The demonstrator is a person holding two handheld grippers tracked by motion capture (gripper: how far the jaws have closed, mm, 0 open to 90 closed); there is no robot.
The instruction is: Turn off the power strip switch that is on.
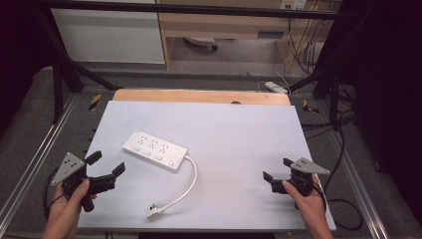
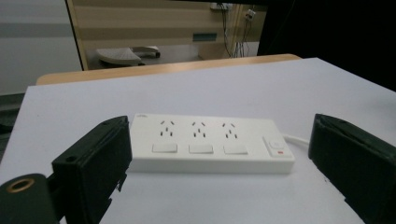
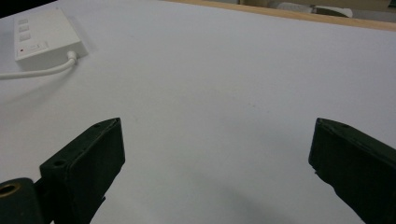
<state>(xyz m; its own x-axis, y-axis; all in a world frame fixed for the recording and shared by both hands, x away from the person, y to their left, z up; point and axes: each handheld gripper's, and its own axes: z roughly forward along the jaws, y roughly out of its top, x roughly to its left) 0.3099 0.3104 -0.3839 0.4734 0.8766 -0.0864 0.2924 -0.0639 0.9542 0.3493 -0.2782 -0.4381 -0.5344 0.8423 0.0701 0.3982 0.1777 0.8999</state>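
High view: one white table (image 1: 239, 129) bears one white power strip (image 1: 155, 150) with three sockets, at one o'clock from the left gripper (image 1: 107, 165), near it. Its one plug (image 1: 154, 213) lies apart. Two grippers, right gripper (image 1: 277, 169) included, gape wide, empty.

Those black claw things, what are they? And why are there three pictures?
They are grippers, tools a person holds, one in each hand. The left gripper and the right gripper both have their jaws open and hold nothing. One picture is taken from above the table. The other two come from little cameras riding on each gripper, looking out between its jaws. On the table lies a white power strip with three sockets. Its cord curls to a plug, which is not plugged in.
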